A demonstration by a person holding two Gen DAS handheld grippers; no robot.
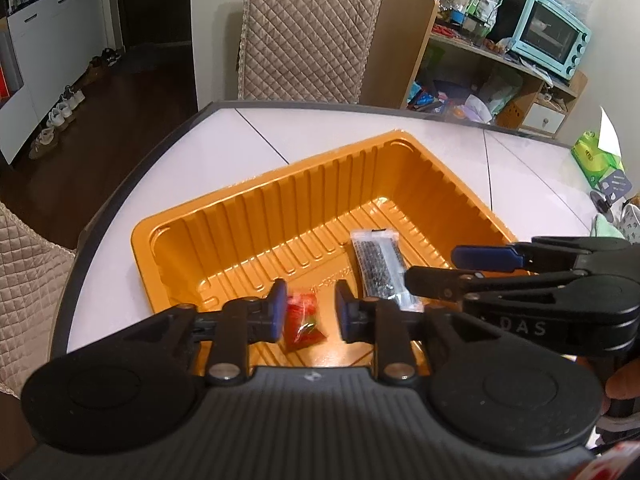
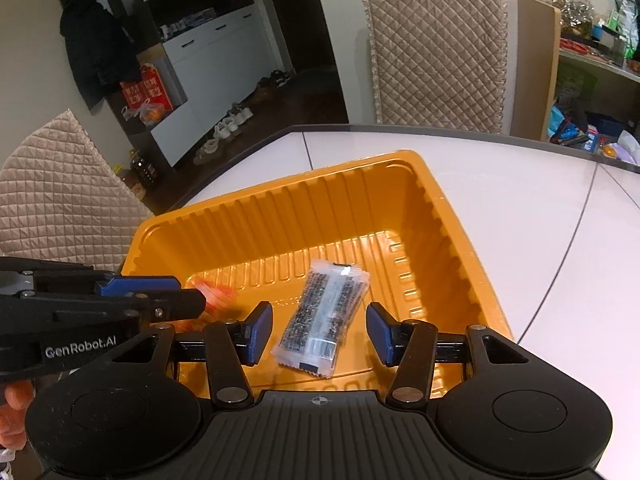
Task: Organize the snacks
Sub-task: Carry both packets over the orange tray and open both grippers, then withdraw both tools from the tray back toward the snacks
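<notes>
Orange tray [image 2: 448, 248] holds both light, crinkly packets. Your left gripper [image 1: 310, 312] and right gripper [image 2: 320, 332] gape, empty; pinch the dark packet [image 2: 324, 312] mid-body, the red packet [image 1: 303, 320] likewise.

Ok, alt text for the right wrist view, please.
The open right gripper hovers over an orange tray on a white table, with a clear black-speckled snack packet on the tray floor between its fingers. The left gripper reaches in from the left beside a blurred red packet.
</notes>
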